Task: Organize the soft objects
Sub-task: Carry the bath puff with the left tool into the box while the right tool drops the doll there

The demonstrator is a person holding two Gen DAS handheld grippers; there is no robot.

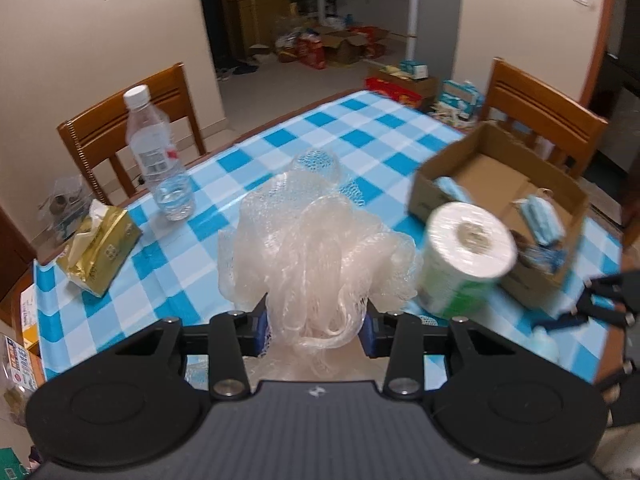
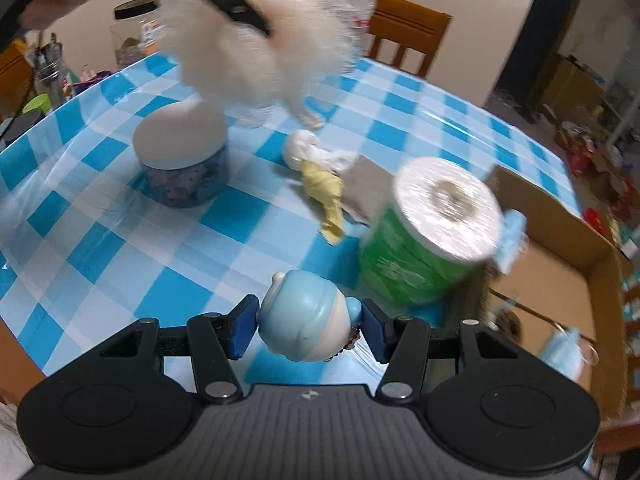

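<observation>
The left gripper [image 1: 314, 326] is clenched on a pale peach mesh bath pouf [image 1: 316, 248], its blue pads sunk into the lower ruffles while the bulk of the netting billows ahead of the fingers, clear of the desk. The right gripper [image 2: 306, 330] grips a small light-blue rounded vinyl figurine [image 2: 306, 320] squarely between its pads, also lifted off the blue-and-white checked cloth of the desk [image 2: 120, 240].

Just beyond both loads stands a wrapped roll of toilet paper with a green printed sleeve [image 2: 432, 236], upright and close against the near wall of an open brown cardboard box [image 1: 520, 200]. The box already holds several folded light-blue face masks [image 1: 540, 220].

The step in hand looks like carrying both items over to the box. To do it well, I would keep each grip firm, since the pouf is springy and can slip out. Bring the loads high enough to pass over the roll and the box wall rather than brushing them; the roll looks easy to topple. Set the pouf in the bare part of the box floor, beside the masks, and let go only once it is below the rim. The two hands are close, so they are best taken in one after the other.
</observation>
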